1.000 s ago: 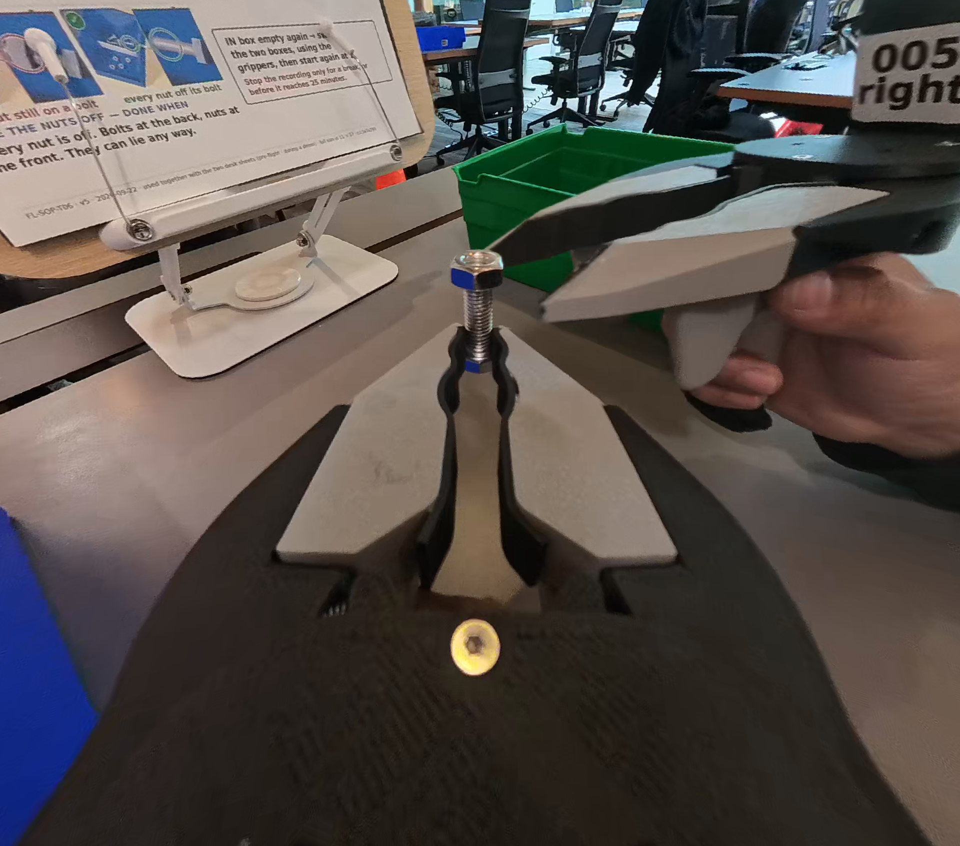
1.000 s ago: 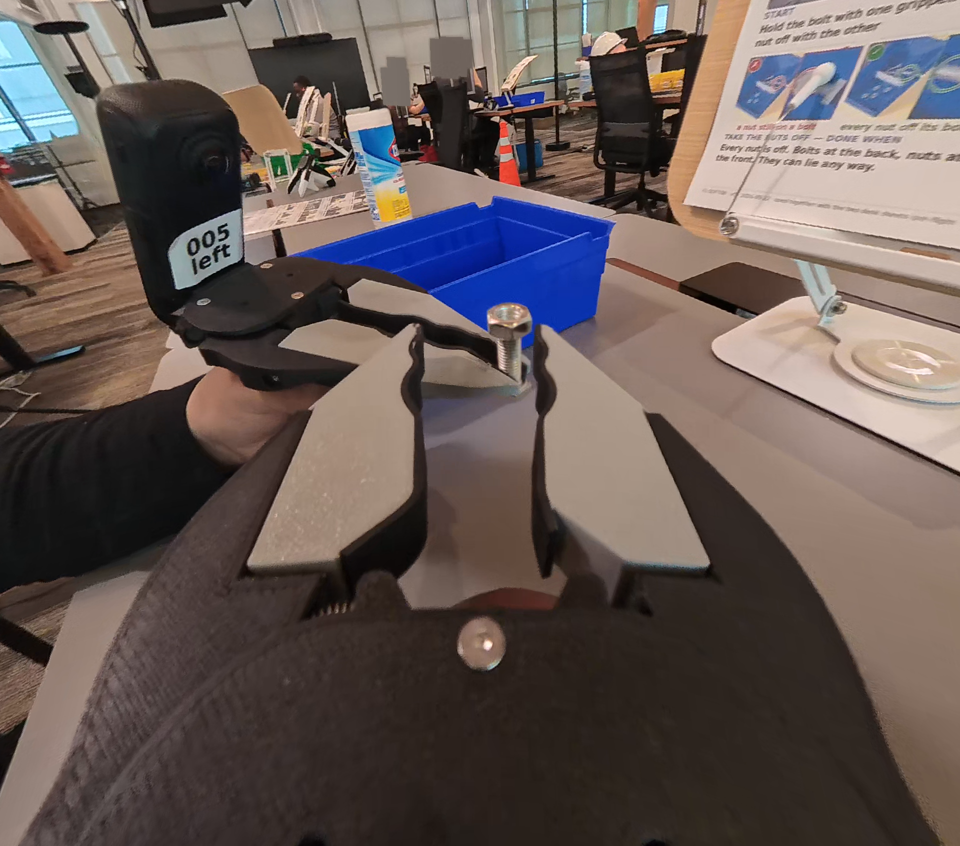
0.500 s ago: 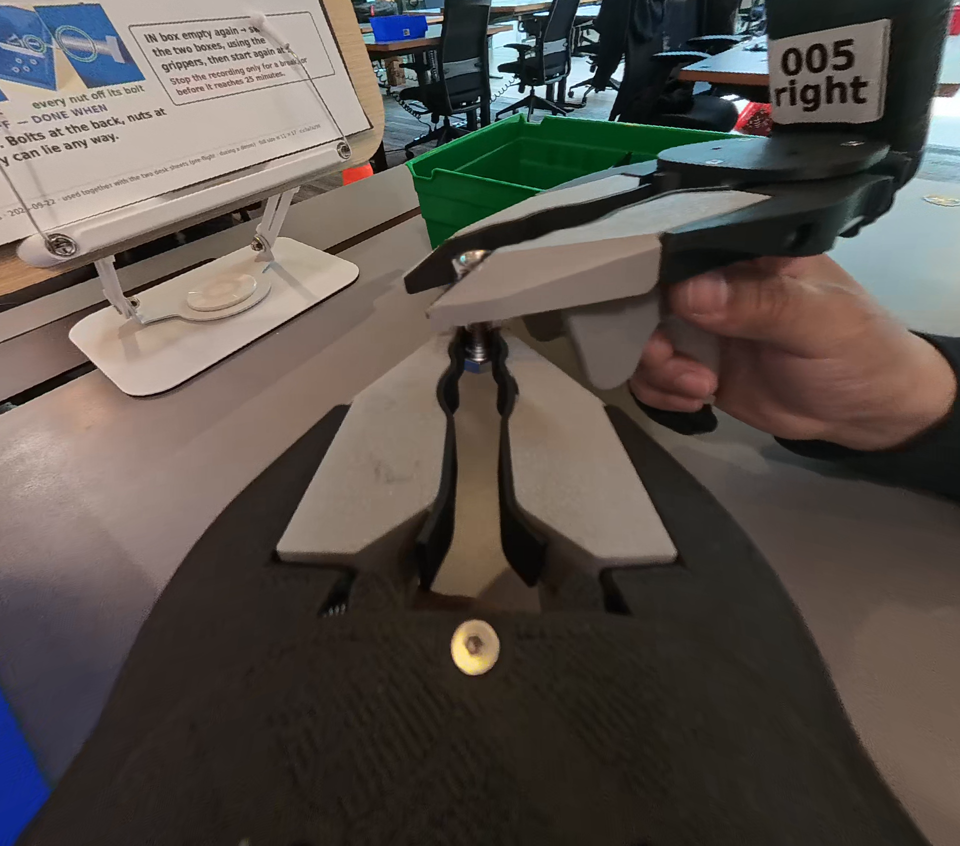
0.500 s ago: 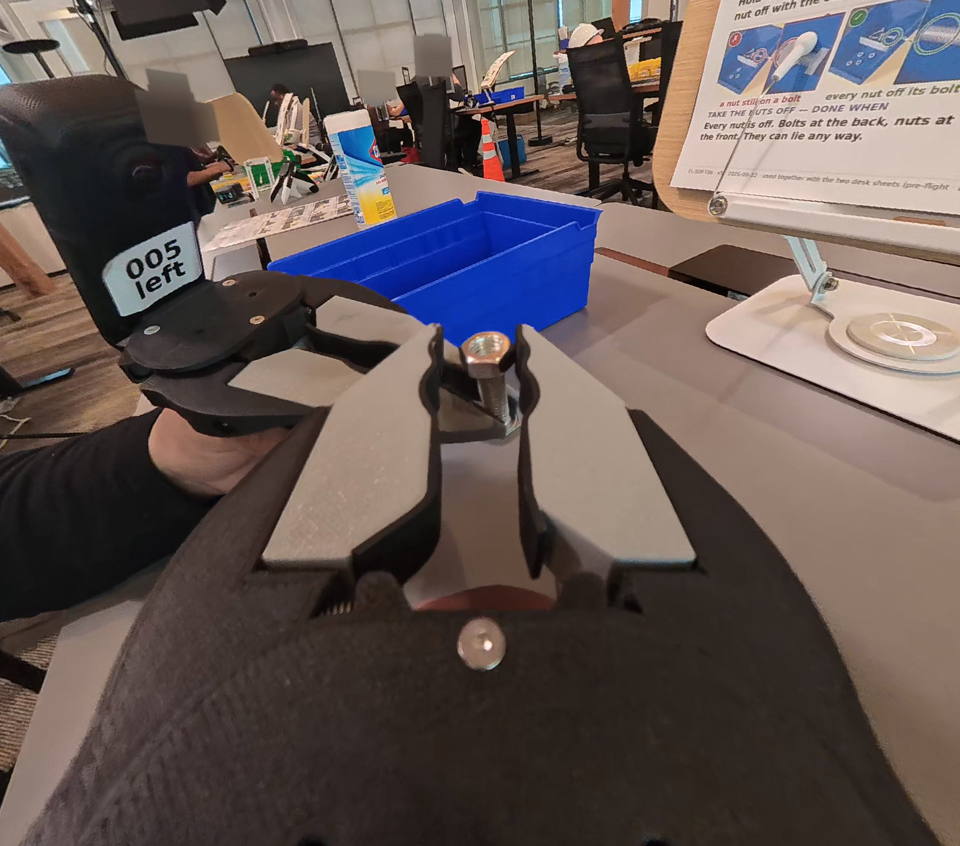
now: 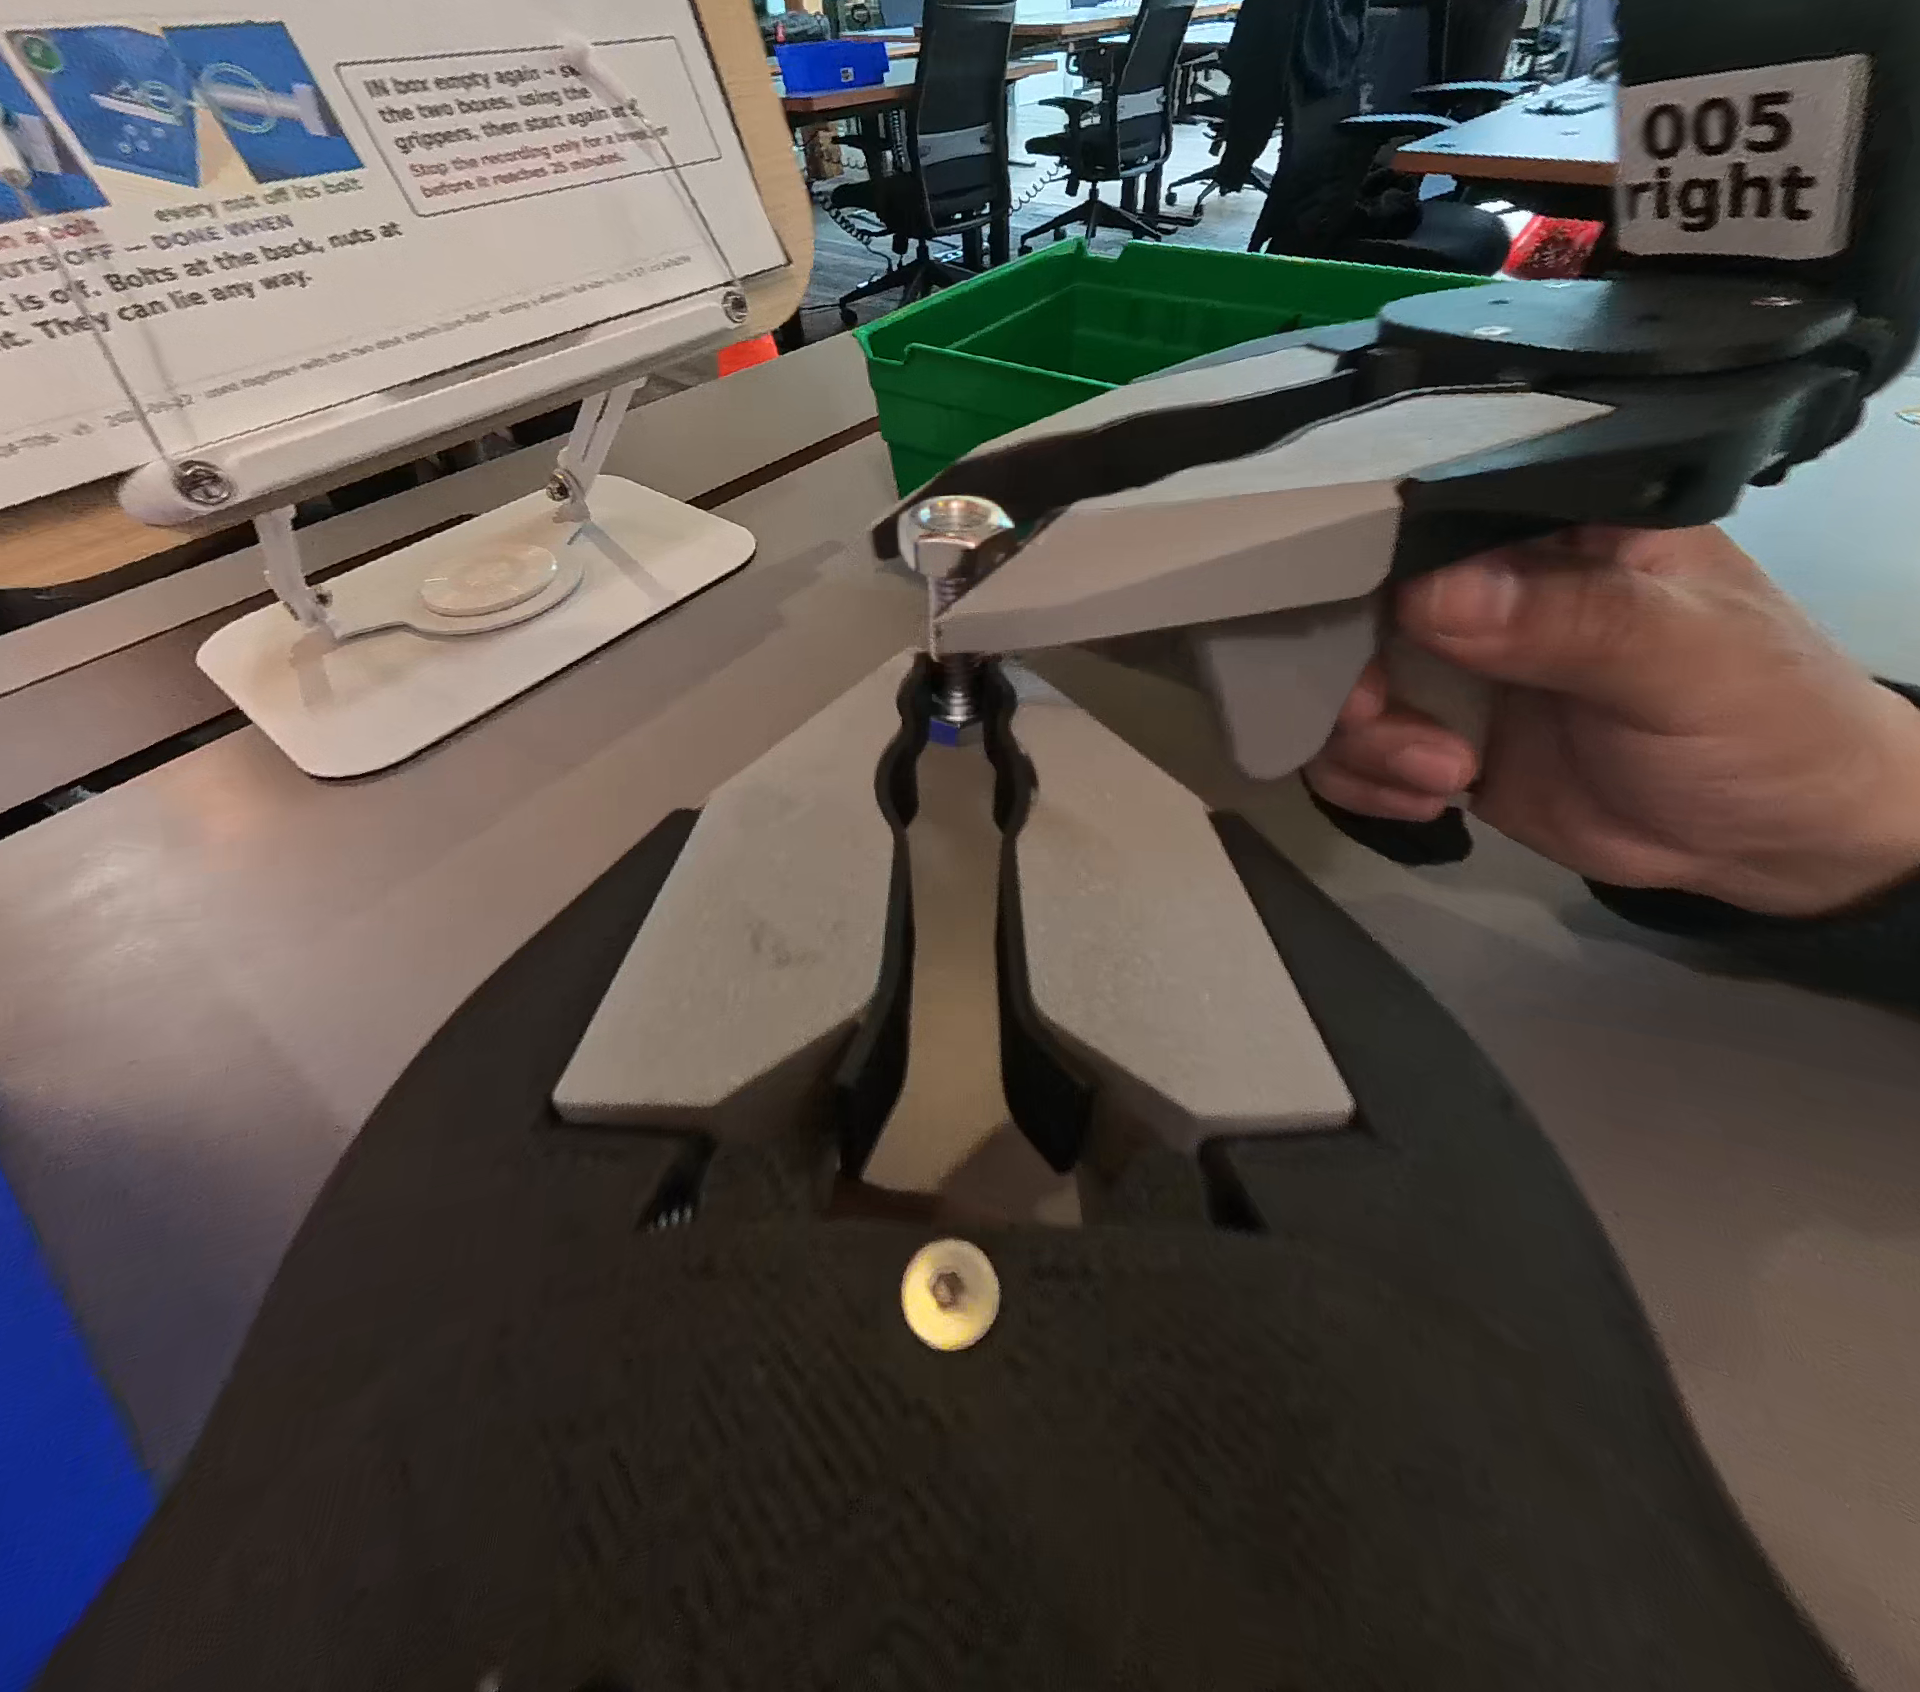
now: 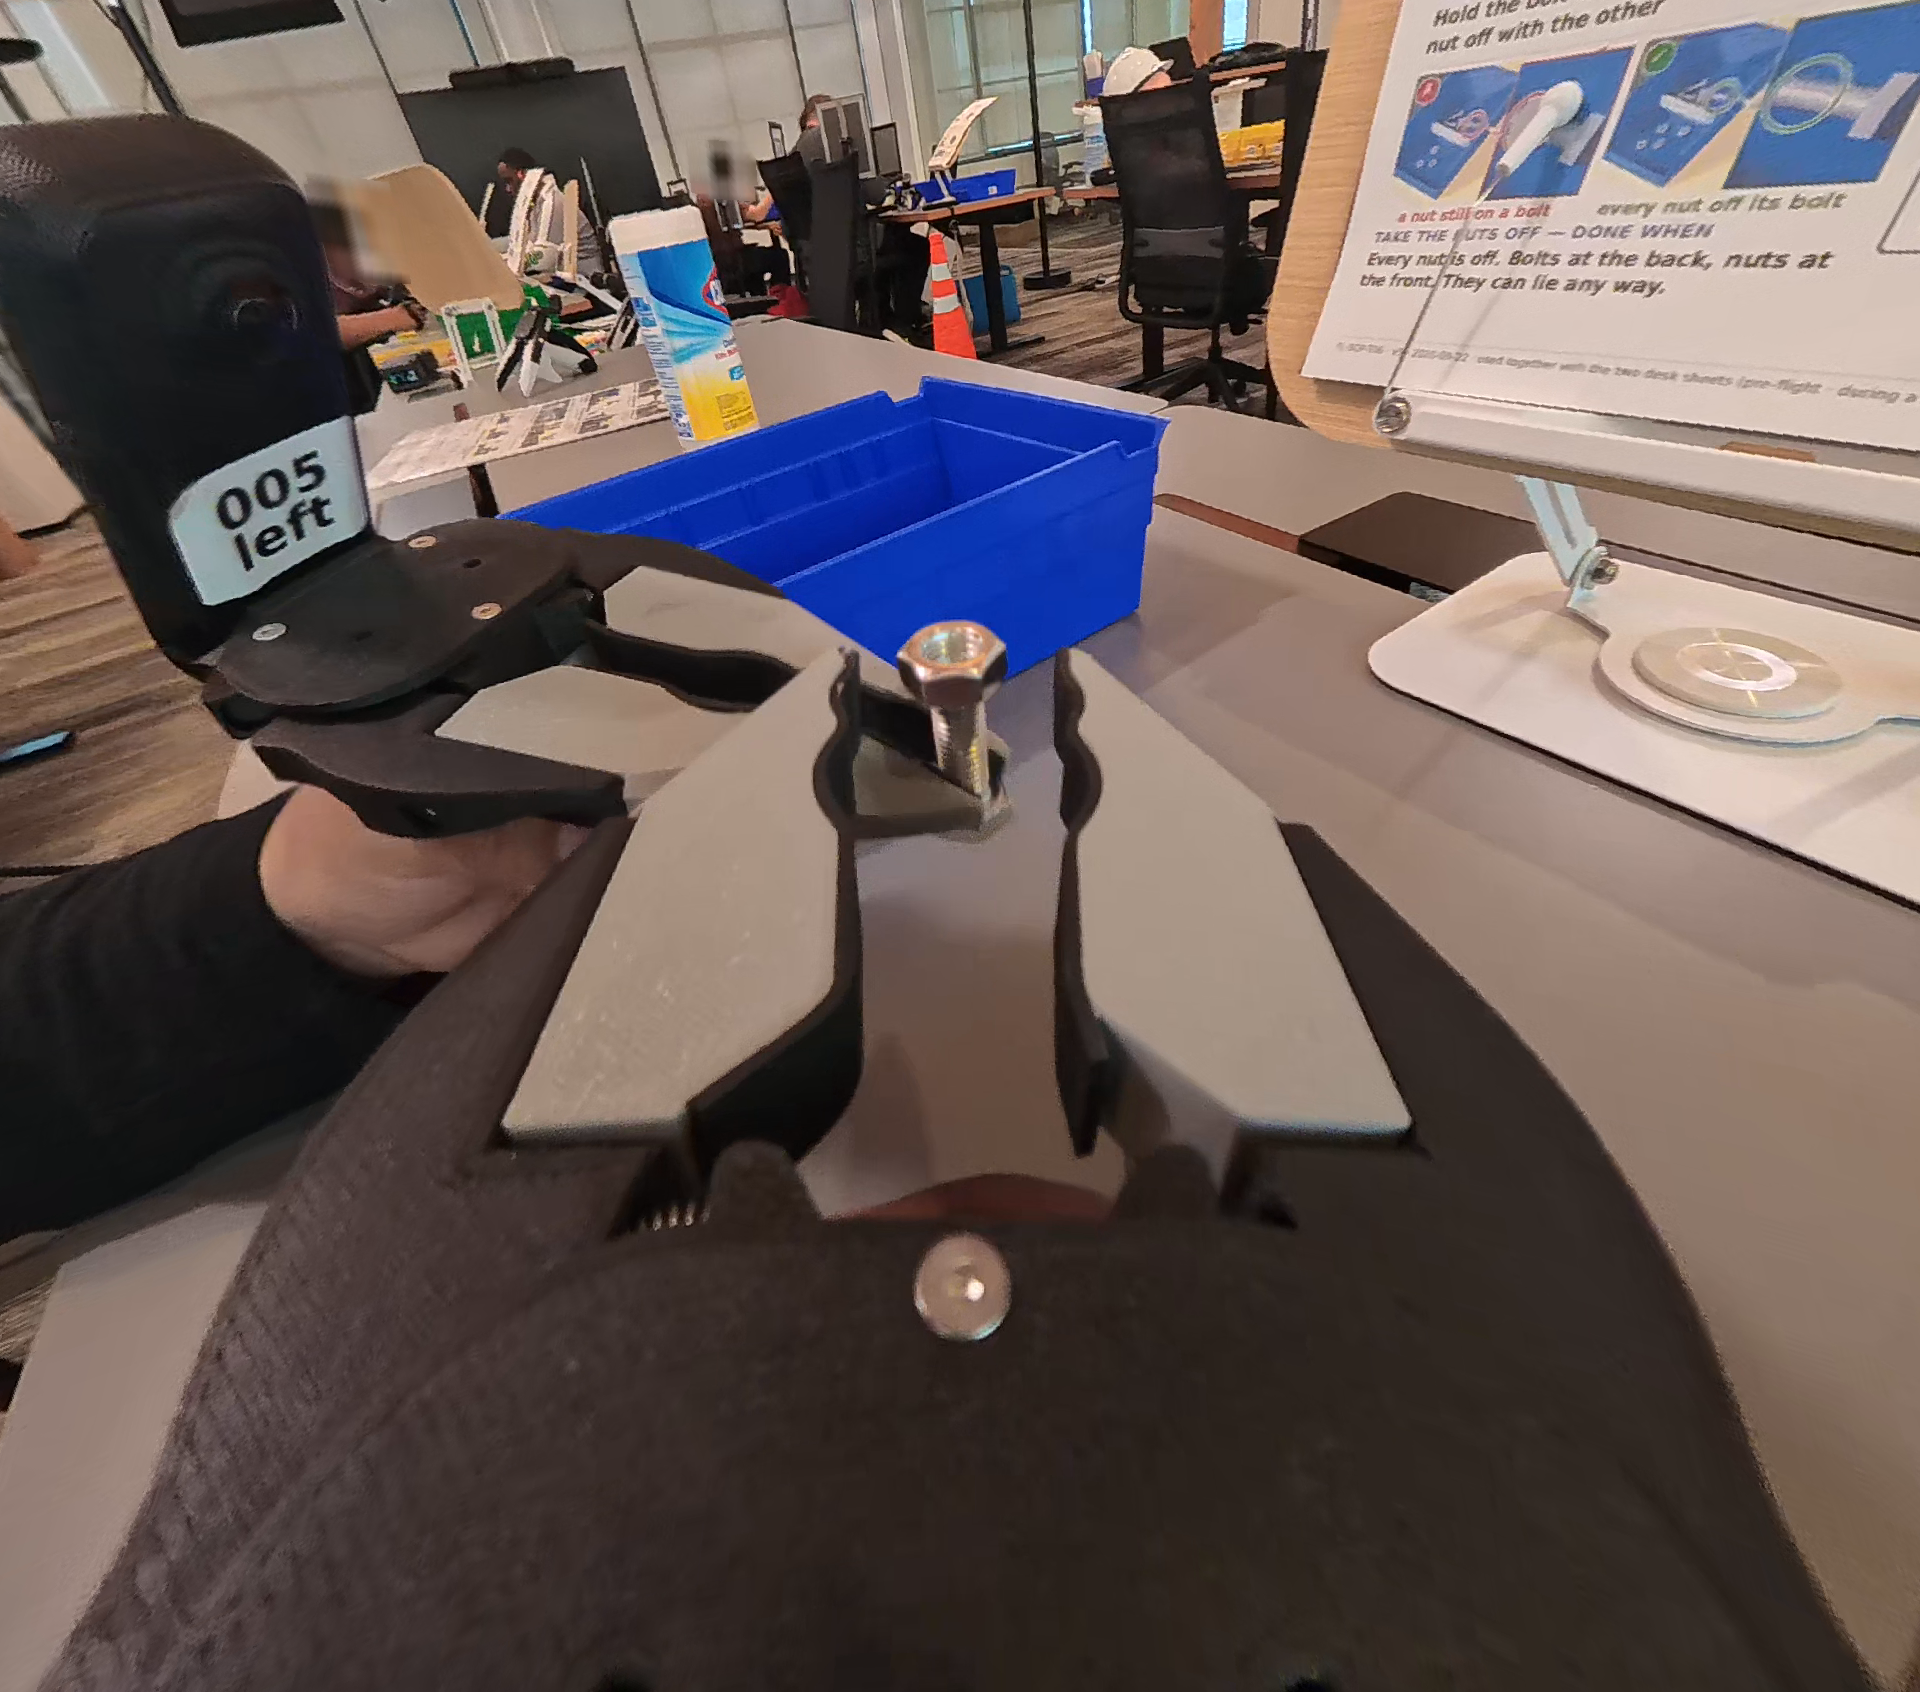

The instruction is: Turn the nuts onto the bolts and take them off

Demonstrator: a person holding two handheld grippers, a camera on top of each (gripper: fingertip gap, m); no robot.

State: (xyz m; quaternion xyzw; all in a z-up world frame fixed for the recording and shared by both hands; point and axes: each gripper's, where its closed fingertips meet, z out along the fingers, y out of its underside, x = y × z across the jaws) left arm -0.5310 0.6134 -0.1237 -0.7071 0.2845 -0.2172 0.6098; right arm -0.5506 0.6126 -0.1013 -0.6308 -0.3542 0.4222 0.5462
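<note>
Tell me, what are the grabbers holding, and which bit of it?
The left gripper pinches the upright silver threaded bolt low on its shank. The right gripper is open around the top hex end, holding nothing.

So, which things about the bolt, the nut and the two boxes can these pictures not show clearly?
- Left wrist view: the right tool covers the threads under the nut.
- Right wrist view: the left tool hides the lower end of the bolt.
- Green box and blue box: walls hide the floors.
</note>
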